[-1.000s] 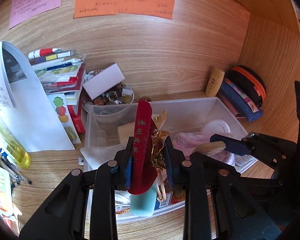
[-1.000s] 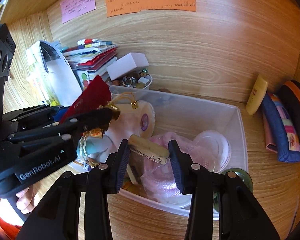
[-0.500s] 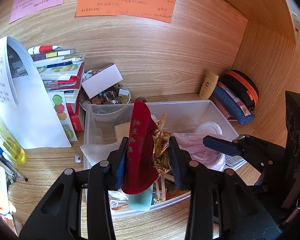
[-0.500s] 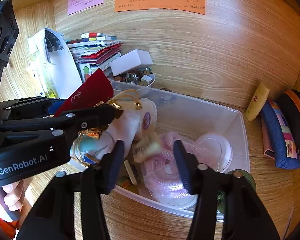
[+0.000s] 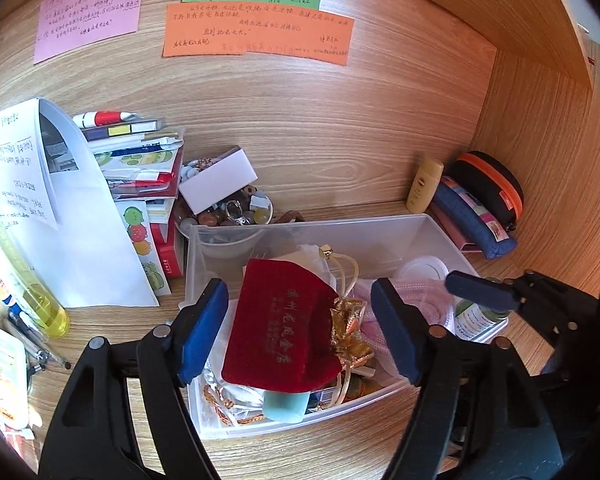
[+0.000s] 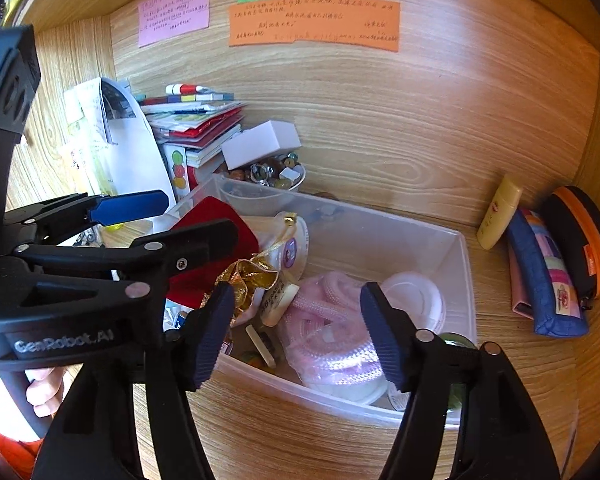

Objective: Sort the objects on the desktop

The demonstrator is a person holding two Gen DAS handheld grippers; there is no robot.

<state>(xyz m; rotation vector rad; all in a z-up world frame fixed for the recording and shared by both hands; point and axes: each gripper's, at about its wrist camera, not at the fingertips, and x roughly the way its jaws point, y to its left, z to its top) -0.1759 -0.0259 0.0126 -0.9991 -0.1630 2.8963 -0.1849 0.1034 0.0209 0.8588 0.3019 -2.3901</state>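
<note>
A clear plastic bin (image 5: 380, 232) (image 6: 464, 264) sits on the wooden desk, full of small items. A red velvet pouch (image 5: 280, 324) (image 6: 216, 220) with gold trim lies on top of the pile inside it. My left gripper (image 5: 300, 328) is open, its blue pads either side of the pouch without touching it. My right gripper (image 6: 296, 332) is open and empty above a pink coiled cord (image 6: 328, 332) and a small cream tube (image 6: 278, 300) lying in the bin.
A stack of books and papers (image 5: 140, 168) and a bowl of trinkets (image 5: 236, 216) under a white box stand behind the bin. A yellow bottle (image 5: 424, 186), pencil cases (image 5: 476, 216) and an orange-zipped case (image 6: 580, 240) lie to the right. A yellow bottle and pens (image 5: 32, 320) lie left.
Both grippers have opened. The left one let go of the red pouch, which now lies flat in the bin. The right one dropped the cream tube into the bin.
</note>
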